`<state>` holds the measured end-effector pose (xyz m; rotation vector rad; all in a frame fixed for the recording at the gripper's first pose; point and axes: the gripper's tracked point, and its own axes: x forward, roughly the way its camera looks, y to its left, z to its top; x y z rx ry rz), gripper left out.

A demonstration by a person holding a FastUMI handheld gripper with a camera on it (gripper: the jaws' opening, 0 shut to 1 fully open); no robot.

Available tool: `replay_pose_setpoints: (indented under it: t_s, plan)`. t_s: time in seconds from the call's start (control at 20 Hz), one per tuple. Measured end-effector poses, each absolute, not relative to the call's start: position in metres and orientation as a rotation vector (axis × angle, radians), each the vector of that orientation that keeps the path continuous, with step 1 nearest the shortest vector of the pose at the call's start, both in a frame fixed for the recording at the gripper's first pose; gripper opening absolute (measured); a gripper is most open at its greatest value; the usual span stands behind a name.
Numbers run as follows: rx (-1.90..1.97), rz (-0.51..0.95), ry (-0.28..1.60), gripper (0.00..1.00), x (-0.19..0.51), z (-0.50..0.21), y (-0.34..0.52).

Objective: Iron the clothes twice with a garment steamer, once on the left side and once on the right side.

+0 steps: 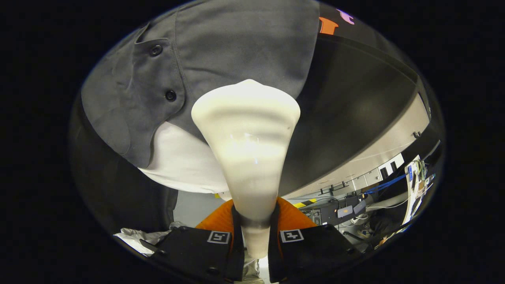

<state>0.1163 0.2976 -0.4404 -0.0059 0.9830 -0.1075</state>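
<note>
Jaws are clamped on the cream plastic garment steamer (248,157), its head seemingly touching the hanging grey buttoned shirt (221,51) right of the buttons; I'd glide slowly, keeping contact.

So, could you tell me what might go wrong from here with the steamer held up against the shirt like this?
The gripper is shut on the narrow neck of the cream steamer; that smooth taper could slip or twist between the fingers. The wide head sits at the grey shirt, near its buttons, and might snag on them or on the placket. Lingering in one spot could overwet the fabric or the white layer beneath.
</note>
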Motion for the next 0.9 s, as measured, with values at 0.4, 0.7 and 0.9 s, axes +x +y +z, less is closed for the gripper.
replay_pose_setpoints:
  t_s: [0.4,0.7,0.9]
  plan:
    - [-0.001,-0.183,0.845,0.32,0.092,-0.331,0.319]
    - [-0.011,-0.195,0.686,0.32,0.086,-0.223,0.364]
    - [-0.023,-0.186,0.618,0.32,0.092,-0.172,0.397]
